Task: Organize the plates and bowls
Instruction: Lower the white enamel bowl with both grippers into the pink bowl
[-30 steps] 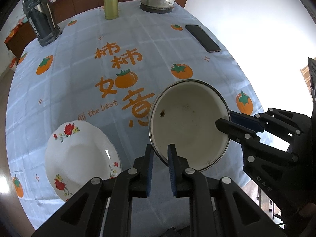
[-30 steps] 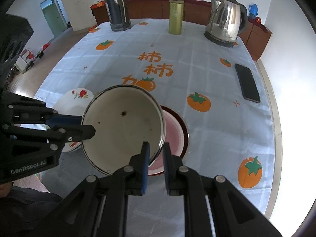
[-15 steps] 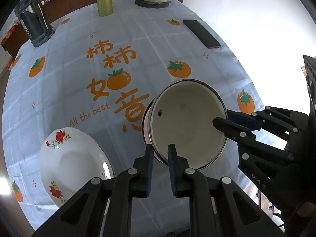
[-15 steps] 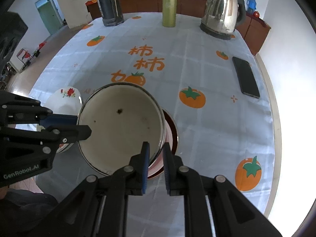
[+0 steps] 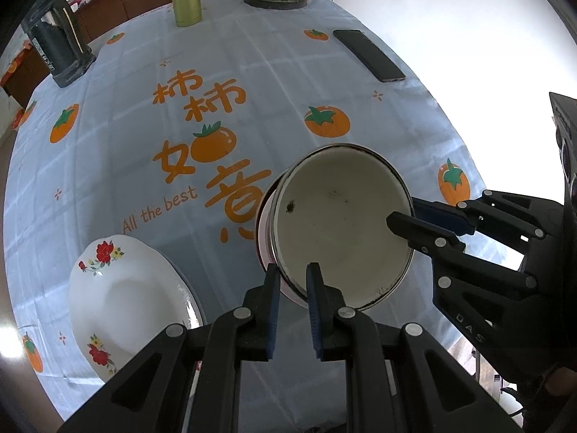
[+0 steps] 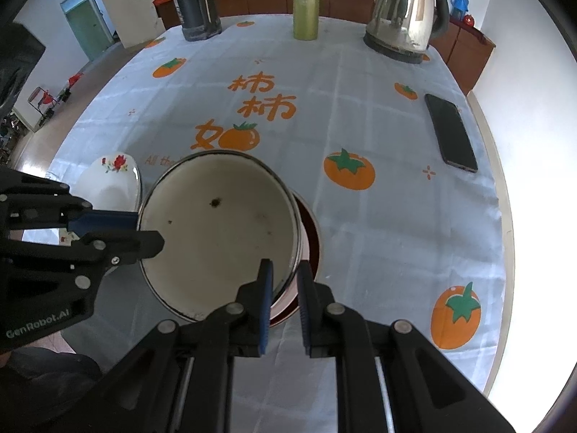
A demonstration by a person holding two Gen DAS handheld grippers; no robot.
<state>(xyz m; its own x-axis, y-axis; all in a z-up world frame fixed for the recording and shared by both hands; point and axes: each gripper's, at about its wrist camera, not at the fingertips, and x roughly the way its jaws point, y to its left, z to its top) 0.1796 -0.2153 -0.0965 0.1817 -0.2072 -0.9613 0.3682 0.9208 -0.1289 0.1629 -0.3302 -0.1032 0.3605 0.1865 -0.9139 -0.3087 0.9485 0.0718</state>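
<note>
A cream enamel bowl [image 5: 342, 223] with a dark rim is held by both grippers. My left gripper [image 5: 293, 270] is shut on its near rim in the left wrist view. My right gripper [image 6: 285, 270] is shut on its opposite rim; the bowl [image 6: 220, 231] fills the middle of the right wrist view. Under the bowl sits a pink dish [image 6: 306, 249] with a dark rim, mostly hidden. A white floral plate [image 5: 122, 299] lies on the cloth to the left, also seen in the right wrist view [image 6: 113, 180].
The table wears a pale blue cloth [image 6: 360, 126] with orange persimmons. At the far end stand a steel kettle [image 6: 404, 14], a green canister [image 6: 305, 7] and a dark flask [image 6: 194, 3]. A black phone [image 6: 450, 133] lies at the right. The table edge runs close on the right.
The bowl, held by both grippers, has come down over the pink dish, which is now more hidden beneath it. Both grippers stayed shut on the rim.
</note>
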